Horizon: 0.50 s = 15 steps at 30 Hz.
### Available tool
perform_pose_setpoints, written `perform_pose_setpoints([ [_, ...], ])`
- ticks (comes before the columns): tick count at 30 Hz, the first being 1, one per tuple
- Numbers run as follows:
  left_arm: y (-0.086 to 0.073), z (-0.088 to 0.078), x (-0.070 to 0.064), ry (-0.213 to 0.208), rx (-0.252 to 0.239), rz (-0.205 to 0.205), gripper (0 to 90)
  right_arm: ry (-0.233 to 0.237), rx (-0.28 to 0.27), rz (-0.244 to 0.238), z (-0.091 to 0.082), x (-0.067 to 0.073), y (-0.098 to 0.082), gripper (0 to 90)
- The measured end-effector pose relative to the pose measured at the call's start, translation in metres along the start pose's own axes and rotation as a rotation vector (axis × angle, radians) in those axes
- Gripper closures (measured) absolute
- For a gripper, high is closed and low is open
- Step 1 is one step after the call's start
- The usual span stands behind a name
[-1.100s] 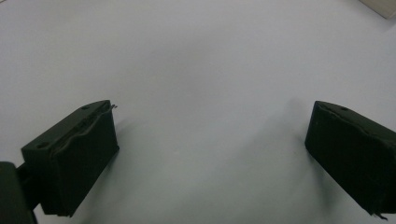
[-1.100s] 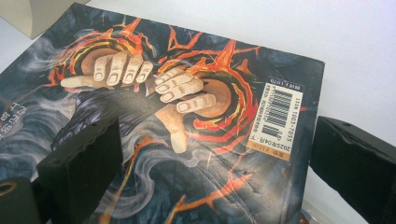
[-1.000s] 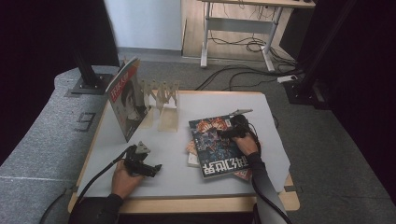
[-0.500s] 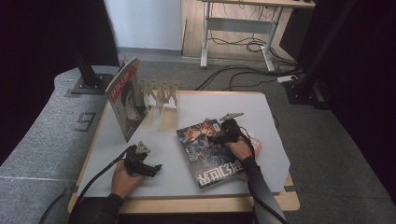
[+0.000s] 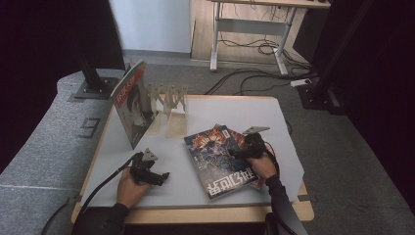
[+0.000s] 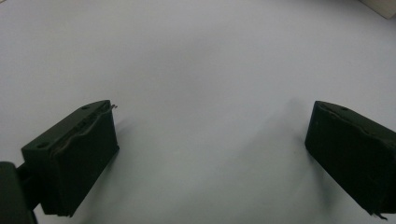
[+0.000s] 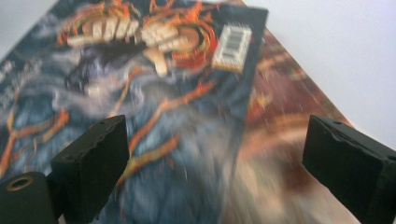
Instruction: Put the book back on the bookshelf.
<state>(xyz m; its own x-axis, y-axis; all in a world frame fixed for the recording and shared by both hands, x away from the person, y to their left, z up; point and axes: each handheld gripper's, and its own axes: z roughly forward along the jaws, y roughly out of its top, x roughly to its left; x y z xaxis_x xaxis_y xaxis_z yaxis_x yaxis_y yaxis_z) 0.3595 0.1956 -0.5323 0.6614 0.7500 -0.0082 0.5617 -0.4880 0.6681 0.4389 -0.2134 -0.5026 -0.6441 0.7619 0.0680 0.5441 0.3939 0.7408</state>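
Lying flat: 2 magazines (image 5: 218,159); standing: 1 magazine (image 5: 132,105).

High view: above the person's side, facing forward and down on the whole table (image 5: 147,196). Gripper views: close, low over the tabletop; the right one shares the dark magazine (image 7: 140,102) (image 5: 215,156) with it.

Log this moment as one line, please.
left gripper: open, over bare table | right gripper: open, over top magazine | second magazine: underneath | rack: magazine leaning
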Motion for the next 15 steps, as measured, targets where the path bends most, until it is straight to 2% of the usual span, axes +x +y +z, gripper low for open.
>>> perform_pose_setpoints([
  [8, 0.000, 0.000, 0.000, 0.000, 0.000, 0.000, 1.8, -0.038, 0.005, 0.007, -0.023, 0.004, -0.027, 6.9],
  [15, 0.000, 0.000, 0.000, 0.000, 0.000, 0.000, 1.7, -0.040, -0.011, 0.040, -0.046, 0.007, -0.052, 6.7],
])
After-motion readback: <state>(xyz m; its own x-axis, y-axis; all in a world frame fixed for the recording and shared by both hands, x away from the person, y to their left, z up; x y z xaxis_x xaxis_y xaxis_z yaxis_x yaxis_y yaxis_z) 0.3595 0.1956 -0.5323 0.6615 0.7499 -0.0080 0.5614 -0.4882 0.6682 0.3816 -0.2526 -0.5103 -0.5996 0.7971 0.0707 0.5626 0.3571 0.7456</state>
